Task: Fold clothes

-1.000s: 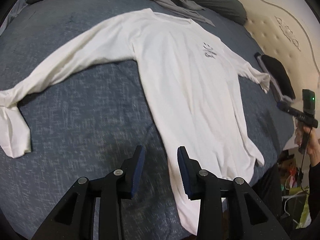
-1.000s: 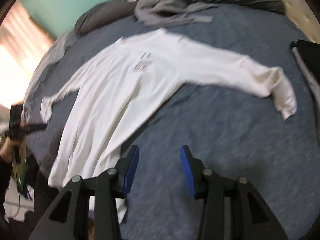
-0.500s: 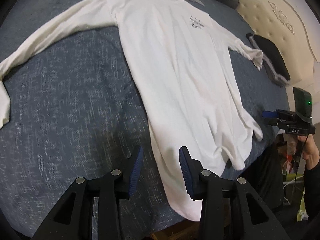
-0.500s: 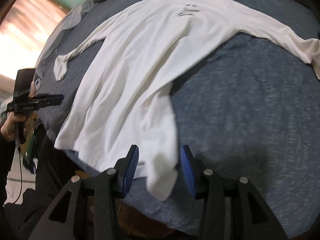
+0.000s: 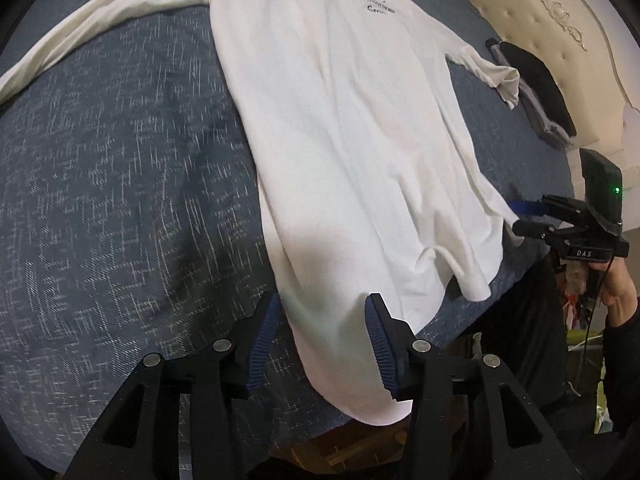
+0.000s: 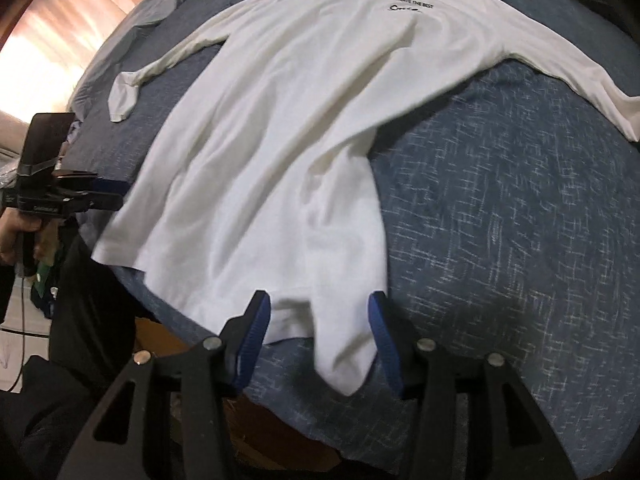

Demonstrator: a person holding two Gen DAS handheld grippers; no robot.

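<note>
On bed [image 5: 120, 184] | one white shirt [image 5: 352, 128] | two grippers, left [image 5: 320, 340], right [image 6: 320, 332]: jaws opening, hem corners between, ungripped

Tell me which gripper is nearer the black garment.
Right. The right gripper straddles the white shirt hem on the black garment side; the left gripper, the far hem corner. Both jaws are opening.

Left tongs [image 5: 322, 344] opening astride white shirt's [image 5: 352, 140] hem corner on blue bedspread [image 5: 120, 200].
</note>
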